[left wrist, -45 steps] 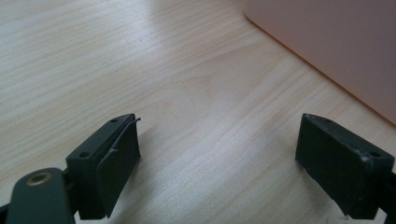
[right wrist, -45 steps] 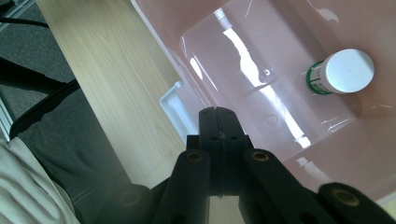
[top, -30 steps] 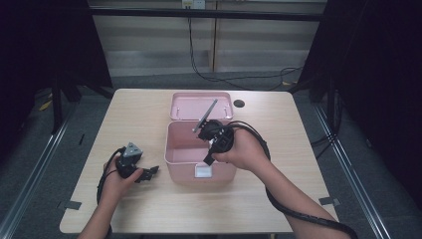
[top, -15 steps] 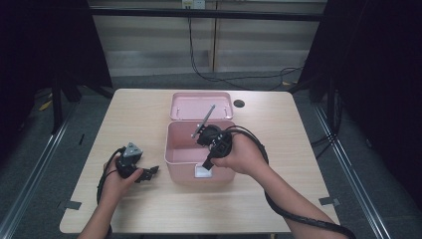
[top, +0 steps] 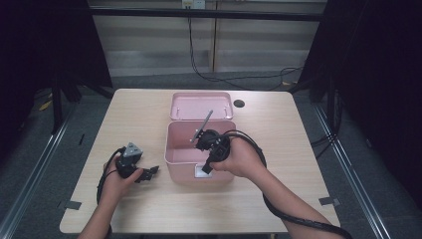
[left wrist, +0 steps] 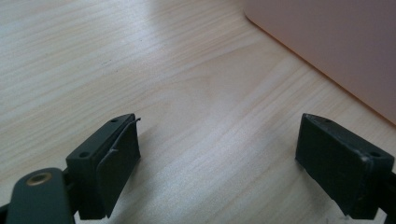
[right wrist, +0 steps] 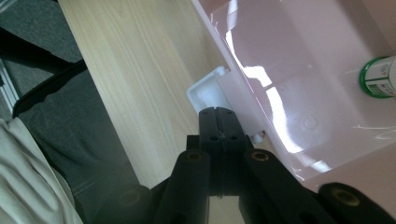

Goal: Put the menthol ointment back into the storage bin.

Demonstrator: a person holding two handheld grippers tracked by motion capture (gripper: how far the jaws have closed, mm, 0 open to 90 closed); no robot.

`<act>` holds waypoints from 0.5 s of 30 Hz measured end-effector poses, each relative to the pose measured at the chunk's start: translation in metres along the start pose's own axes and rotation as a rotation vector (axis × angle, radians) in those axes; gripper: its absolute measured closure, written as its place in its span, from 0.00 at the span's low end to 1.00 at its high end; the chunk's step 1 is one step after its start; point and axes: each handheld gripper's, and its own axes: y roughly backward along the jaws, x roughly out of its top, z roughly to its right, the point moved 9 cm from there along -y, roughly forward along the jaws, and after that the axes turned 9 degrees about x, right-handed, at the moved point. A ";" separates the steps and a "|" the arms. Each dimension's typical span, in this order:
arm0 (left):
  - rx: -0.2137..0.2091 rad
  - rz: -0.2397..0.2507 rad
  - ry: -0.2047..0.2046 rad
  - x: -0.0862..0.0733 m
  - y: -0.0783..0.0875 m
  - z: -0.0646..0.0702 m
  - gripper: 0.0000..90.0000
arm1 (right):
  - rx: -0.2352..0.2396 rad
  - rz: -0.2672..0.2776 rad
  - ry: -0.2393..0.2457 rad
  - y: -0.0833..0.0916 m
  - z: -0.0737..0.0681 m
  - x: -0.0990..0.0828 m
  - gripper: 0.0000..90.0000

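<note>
The pink box [top: 199,152] sits mid-tabletop, its lid [top: 201,105] lying just behind it toward the far edge. The right claw [top: 204,168], clenched with nothing between its jaws, has sunk since the earlier frame to the white latch [right wrist: 208,91] on the box's near wall. The left claw [top: 149,173] stays released near the box's left side.
</note>
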 end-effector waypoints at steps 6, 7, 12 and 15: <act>0.000 0.001 -0.001 0.000 0.000 0.000 0.14 | -0.004 -0.007 0.009 -0.006 0.000 -0.001 1.00; 0.000 0.000 0.000 0.000 0.000 0.000 0.14 | -0.004 -0.007 0.015 -0.007 0.000 -0.001 1.00; 0.000 0.001 0.000 0.000 0.000 0.000 0.14 | -0.007 -0.008 0.014 -0.011 0.001 -0.002 1.00; 0.000 0.001 -0.001 0.000 0.000 0.000 0.14 | 0.003 0.000 0.011 -0.014 0.000 -0.002 1.00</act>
